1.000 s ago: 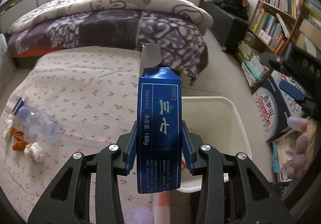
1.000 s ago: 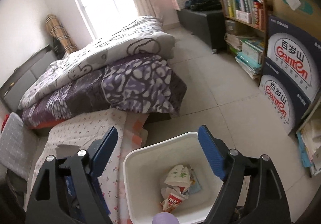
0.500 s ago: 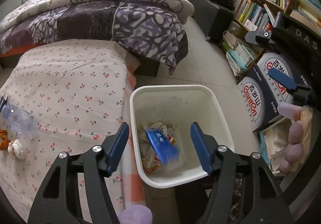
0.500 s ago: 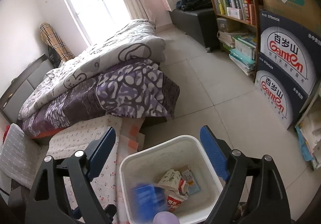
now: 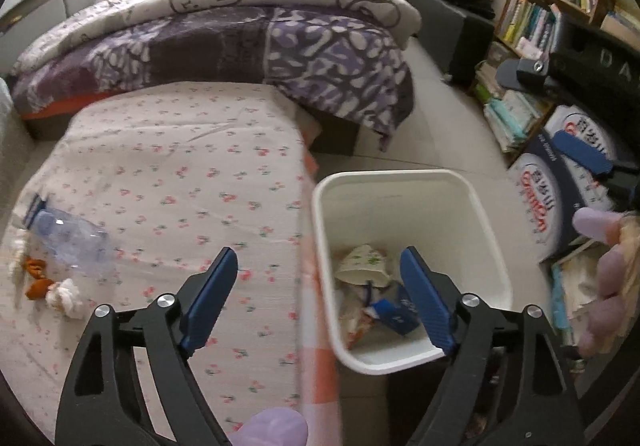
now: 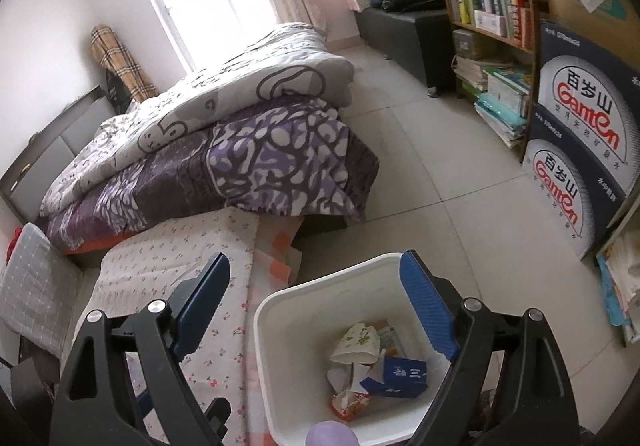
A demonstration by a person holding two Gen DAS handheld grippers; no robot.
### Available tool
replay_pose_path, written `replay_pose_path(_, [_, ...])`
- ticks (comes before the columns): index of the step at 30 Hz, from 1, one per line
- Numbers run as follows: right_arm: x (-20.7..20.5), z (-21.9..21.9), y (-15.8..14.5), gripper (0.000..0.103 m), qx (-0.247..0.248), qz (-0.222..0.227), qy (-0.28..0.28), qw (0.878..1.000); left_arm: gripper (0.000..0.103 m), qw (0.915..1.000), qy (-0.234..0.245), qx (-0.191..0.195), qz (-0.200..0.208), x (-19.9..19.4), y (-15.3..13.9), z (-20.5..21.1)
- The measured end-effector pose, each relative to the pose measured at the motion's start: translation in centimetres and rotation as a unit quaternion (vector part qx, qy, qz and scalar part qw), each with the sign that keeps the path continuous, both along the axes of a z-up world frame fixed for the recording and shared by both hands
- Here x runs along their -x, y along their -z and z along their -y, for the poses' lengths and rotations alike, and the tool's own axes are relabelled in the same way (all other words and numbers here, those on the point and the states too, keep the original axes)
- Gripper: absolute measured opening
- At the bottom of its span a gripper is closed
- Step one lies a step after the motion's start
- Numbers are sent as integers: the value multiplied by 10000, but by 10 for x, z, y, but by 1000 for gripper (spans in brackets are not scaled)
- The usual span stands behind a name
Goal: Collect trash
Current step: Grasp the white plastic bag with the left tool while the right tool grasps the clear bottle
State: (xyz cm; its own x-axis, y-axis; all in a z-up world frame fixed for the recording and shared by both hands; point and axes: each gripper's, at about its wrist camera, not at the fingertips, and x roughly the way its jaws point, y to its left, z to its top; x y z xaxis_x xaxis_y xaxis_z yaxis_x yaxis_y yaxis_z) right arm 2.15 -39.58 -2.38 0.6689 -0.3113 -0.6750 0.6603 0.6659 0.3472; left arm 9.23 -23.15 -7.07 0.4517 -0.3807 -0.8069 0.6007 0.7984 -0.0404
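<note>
Bedroom floor, floral-sheeted mattress (image 5: 180, 174), bin beside it: more trash waits.
Left wrist view: your left gripper (image 5: 320, 294), jaws just opened and empty, hangs over the white bin (image 5: 400, 182); the crushed bottle (image 5: 68, 238) and tissue scraps (image 5: 66, 296) could roll away if nudged. Right wrist view: your right gripper (image 6: 316, 310) gapes empty above the bin, blue carton (image 6: 400, 376) inside; swinging low could tip it.

Blue box (image 6: 400, 376) in bin (image 6: 280, 330) (white), tongs (image 6: 316, 304) apart

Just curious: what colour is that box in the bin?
Dark blue box with white lettering, clearest in the right wrist view.
</note>
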Motion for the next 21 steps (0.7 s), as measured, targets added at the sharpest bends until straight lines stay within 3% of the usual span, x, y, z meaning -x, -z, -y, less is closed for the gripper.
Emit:
replay_pose_path(12, [-41, -51, 12, 95, 80, -323, -517, 9981, 90, 9944, -846, -628, 91, -35, 17, -56])
replay_pose_path(21, [-75, -93, 24, 96, 41, -580, -1014, 9931, 91, 9751, -1865, -1191, -131, -76, 34, -128])
